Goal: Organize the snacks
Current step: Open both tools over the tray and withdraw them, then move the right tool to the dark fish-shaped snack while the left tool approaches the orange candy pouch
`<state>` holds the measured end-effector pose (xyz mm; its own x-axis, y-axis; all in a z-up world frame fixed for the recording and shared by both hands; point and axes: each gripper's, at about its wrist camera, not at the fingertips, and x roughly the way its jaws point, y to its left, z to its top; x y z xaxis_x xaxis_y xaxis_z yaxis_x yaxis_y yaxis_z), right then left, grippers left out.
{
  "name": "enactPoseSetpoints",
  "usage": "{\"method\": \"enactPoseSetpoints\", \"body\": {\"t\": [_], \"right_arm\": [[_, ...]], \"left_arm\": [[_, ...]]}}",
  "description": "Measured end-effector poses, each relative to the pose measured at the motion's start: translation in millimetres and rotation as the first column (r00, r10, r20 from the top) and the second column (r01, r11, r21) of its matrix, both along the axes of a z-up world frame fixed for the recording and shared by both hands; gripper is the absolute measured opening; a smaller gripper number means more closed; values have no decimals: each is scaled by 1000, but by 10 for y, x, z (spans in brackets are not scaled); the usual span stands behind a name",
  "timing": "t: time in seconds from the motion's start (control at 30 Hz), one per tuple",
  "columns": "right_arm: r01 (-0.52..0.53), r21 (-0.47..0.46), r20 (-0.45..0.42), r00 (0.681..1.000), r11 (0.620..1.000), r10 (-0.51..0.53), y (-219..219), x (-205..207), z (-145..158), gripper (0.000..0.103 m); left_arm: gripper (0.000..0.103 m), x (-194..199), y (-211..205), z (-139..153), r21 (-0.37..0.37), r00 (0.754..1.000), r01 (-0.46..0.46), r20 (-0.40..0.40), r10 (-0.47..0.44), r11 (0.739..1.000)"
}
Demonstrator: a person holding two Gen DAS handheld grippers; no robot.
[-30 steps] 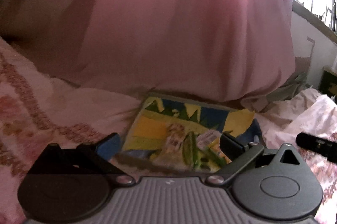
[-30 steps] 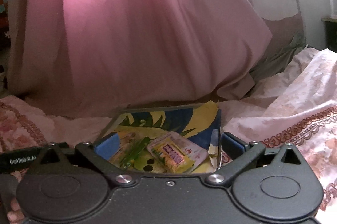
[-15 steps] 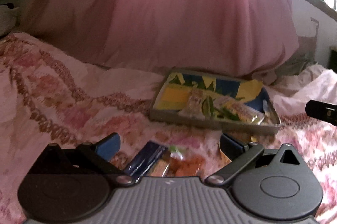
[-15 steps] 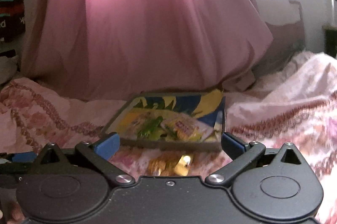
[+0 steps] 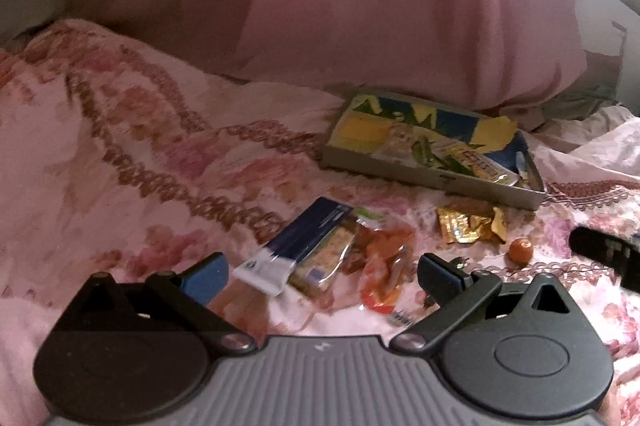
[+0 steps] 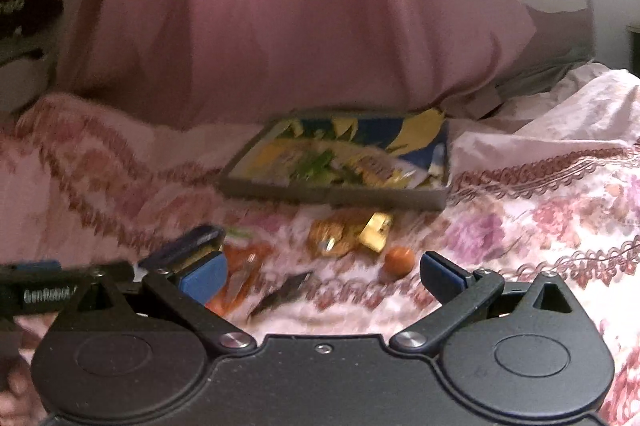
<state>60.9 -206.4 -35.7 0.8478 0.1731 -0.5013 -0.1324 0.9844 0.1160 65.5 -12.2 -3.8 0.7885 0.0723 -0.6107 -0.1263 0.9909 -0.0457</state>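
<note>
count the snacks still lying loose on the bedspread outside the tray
4, maybe more hidden. Blue packet nearest the left gripper, orange packet beside it, gold wrapper just before the tray, small orange ball at right.

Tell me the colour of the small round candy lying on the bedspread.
Orange small round candy; clearest in the left wrist view.
</note>
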Motion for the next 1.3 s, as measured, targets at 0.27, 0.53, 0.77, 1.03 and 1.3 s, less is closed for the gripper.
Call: {"method": "enactPoseSetpoints", "body": {"t": [0.27, 0.53, 0.77, 1.03, 1.3], "right_arm": [[-69, -73, -44, 997, 995, 66, 252, -45, -111, 102], [-90, -105, -76, 994, 990, 83, 335, -3, -182, 102], [-98, -117, -119, 989, 988, 84, 362, 42, -235, 102], [-92, -107, -204, 977, 990, 68, 337, 195, -315, 102], [-62, -118, -244, 969, 991, 31, 242, 428, -324, 102]], "left_arm": [[102, -66, 63, -16, 7, 998, -48, -32, 48, 999], [102, -28, 105, -37, -11, 997, -53, -59, 52, 999], [102, 106, 108, -56, -17, 993, -34, -116, 31, 999], [103, 416, -28, -25, 79, 981, 123, -159, -109, 989], [102, 736, -199, -65, 123, 953, 235, -223, -204, 964]]}}
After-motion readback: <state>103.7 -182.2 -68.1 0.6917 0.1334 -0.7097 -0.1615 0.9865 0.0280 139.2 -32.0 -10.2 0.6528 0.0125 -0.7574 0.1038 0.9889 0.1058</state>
